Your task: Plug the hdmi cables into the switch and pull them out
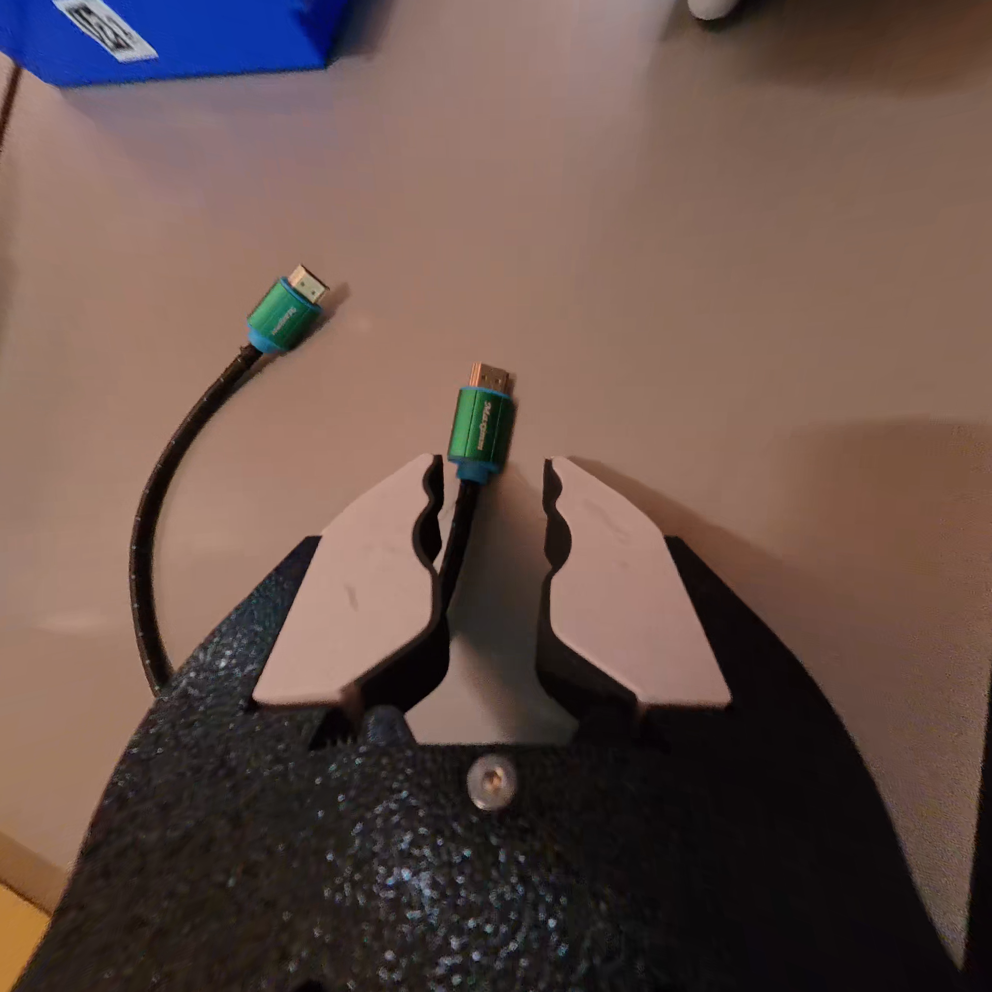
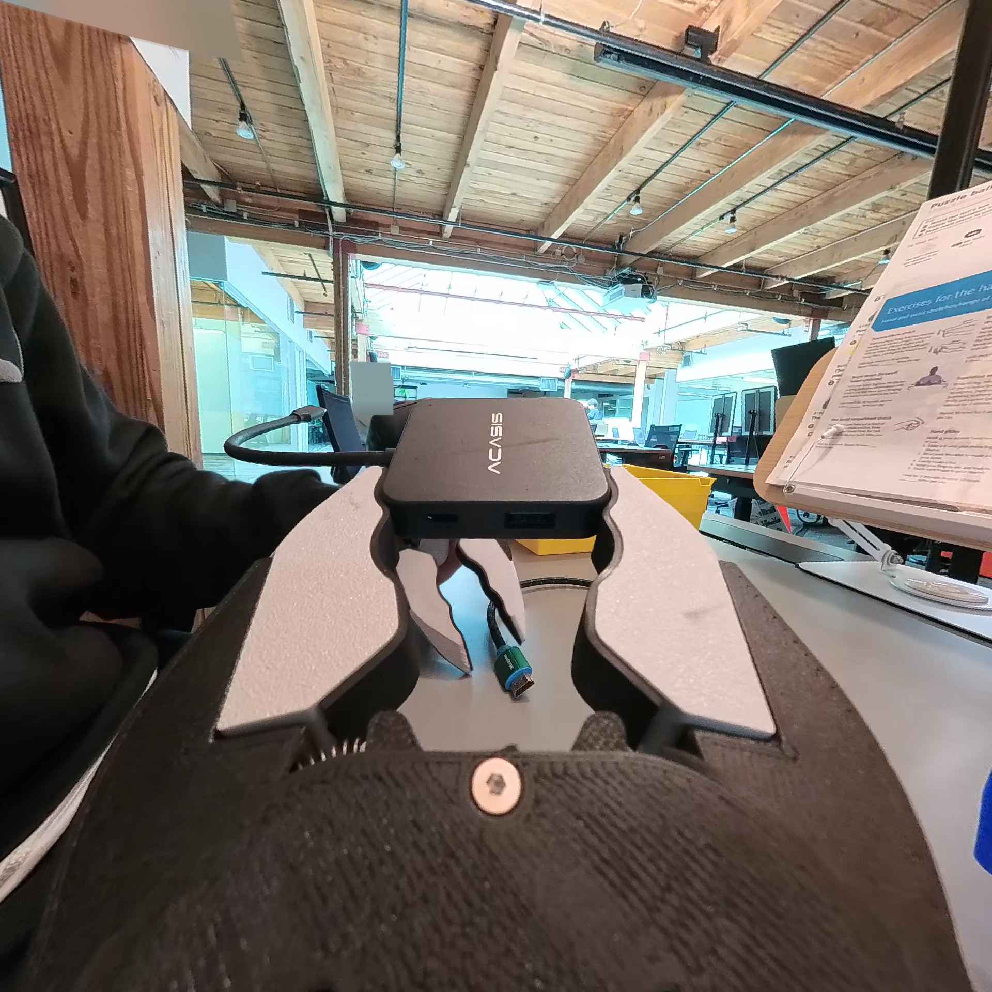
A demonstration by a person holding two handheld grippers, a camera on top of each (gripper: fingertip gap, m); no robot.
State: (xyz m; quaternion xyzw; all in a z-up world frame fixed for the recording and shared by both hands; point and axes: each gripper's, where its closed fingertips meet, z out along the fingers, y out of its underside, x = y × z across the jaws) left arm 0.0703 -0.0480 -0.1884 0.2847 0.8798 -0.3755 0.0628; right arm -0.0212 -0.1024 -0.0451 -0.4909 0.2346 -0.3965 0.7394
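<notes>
Switch (image 2: 496, 467) is clamped between the right gripper (image 2: 496, 491) fingers, held up off the table with a port face turned toward the camera, probably so a plug can be driven in against a fixed body; its own black lead (image 2: 300, 448) loops off at 9 o'clock. Left gripper (image 1: 494, 467) has its jaws apart, straddling the cable (image 1: 456, 537) just behind the near HDMI plug (image 1: 482, 427). The left finger sits close to the cable, the right one is clear, so no grip yet. The plug's metal tip points to 12 o'clock, lying flat on the table. Looks like setup for pinching that plug for the first insertion. Second HDMI plug (image 1: 290, 311) lies at 10 o'clock from the first, well apart, with its cable curving back under the gripper body. Neither cable is in the switch. The surface is a plain grey tabletop (image 1: 644, 268), with a blue box (image 1: 177, 37) at the far 11 o'clock edge. In the right view there is a dark sleeve (image 2: 80, 483) at 9 o'clock, a printed sheet on a tilted board (image 2: 885, 402) at 3 o'clock and a yellow bin (image 2: 671, 496) behind the switch. The room is an open office with a timber ceiling.
</notes>
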